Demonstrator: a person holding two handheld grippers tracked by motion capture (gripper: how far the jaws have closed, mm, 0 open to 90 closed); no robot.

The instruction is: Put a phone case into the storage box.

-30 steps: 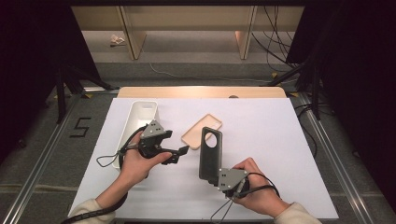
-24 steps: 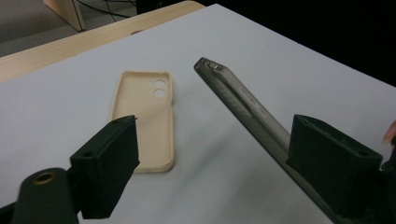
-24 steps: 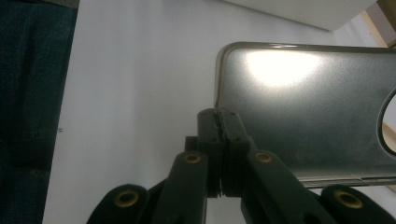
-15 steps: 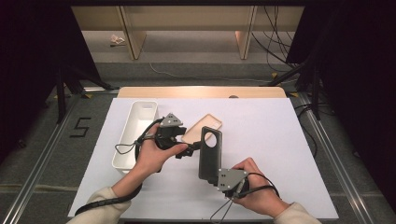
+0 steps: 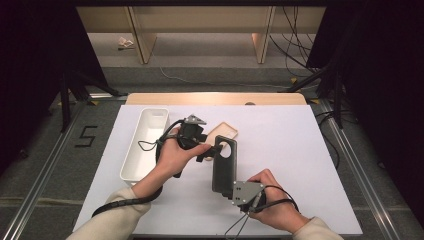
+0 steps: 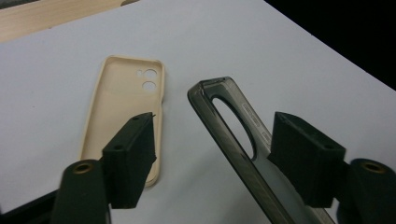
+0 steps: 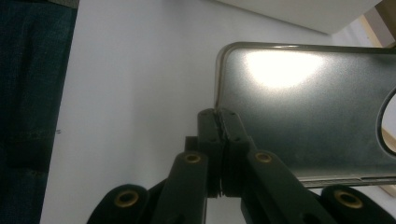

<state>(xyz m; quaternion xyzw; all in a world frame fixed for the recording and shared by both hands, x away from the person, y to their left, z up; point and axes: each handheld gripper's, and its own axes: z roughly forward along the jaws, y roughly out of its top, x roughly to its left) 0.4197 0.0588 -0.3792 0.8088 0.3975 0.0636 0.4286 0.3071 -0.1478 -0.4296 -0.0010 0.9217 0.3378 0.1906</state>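
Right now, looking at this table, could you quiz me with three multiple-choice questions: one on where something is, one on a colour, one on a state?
1. Where is the white tray?
A. on the table's left side
B. on the table's right side
C. on the floor

2. What colour is the phone case lying flat on the table?
A. bright red
B. beige
C. blue

3. How does the right gripper stand?
A. fingers wide apart, nothing between them
B. fingers shut on the dark phone case
C. lying on the table, let go

Answers:
1 A, the high view shows the tray left of both hands.
2 B, the left gripper view shows it pale beige, with two round holes.
3 B, the right gripper view shows its fingers pinched on the dark case's edge, holding it up.
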